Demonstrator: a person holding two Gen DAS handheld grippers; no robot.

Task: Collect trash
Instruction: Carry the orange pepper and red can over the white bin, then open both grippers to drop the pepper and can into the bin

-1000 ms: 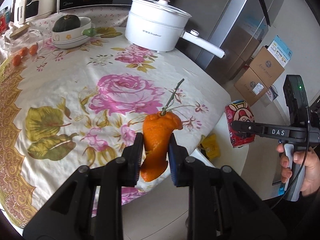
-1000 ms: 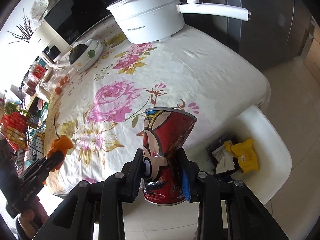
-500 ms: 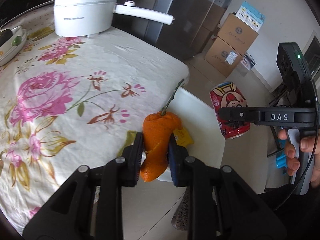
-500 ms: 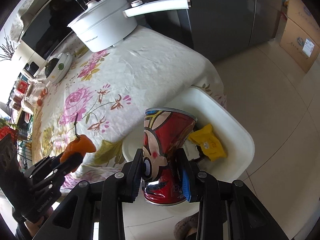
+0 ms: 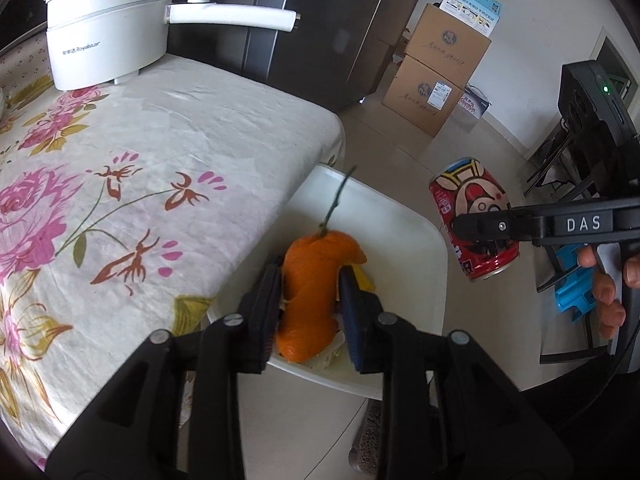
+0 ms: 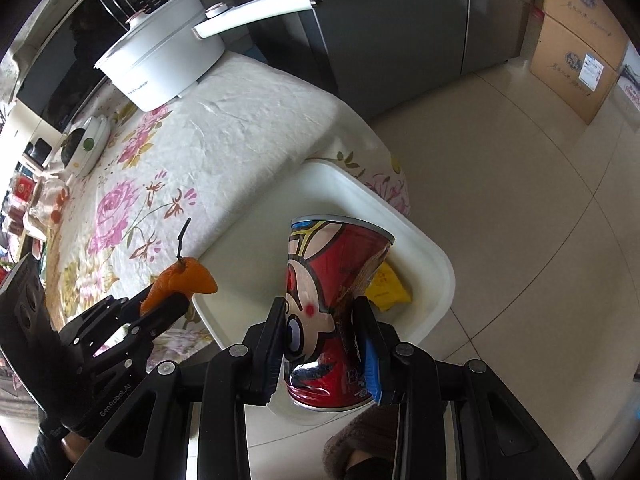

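Note:
My left gripper (image 5: 310, 300) is shut on an orange peel (image 5: 316, 288) with a thin stem, held above the white trash bin (image 5: 400, 224) beside the table. The peel also shows in the right wrist view (image 6: 180, 284). My right gripper (image 6: 322, 336) is shut on a dented red cartoon can (image 6: 332, 292), held over the bin (image 6: 436, 256). In the left wrist view the can (image 5: 474, 224) hangs just right of the bin. A yellow wrapper (image 6: 386, 290) lies inside the bin.
A table with a floral cloth (image 5: 140, 160) lies left of the bin. A white pot with a long handle (image 5: 108, 24) stands at its far end. Cardboard boxes (image 5: 438, 68) are stacked on the tiled floor by a dark fridge (image 6: 380, 20).
Both grippers have swung right, from over the table to over the white bin. Each keeps its hold on the peel and the can.

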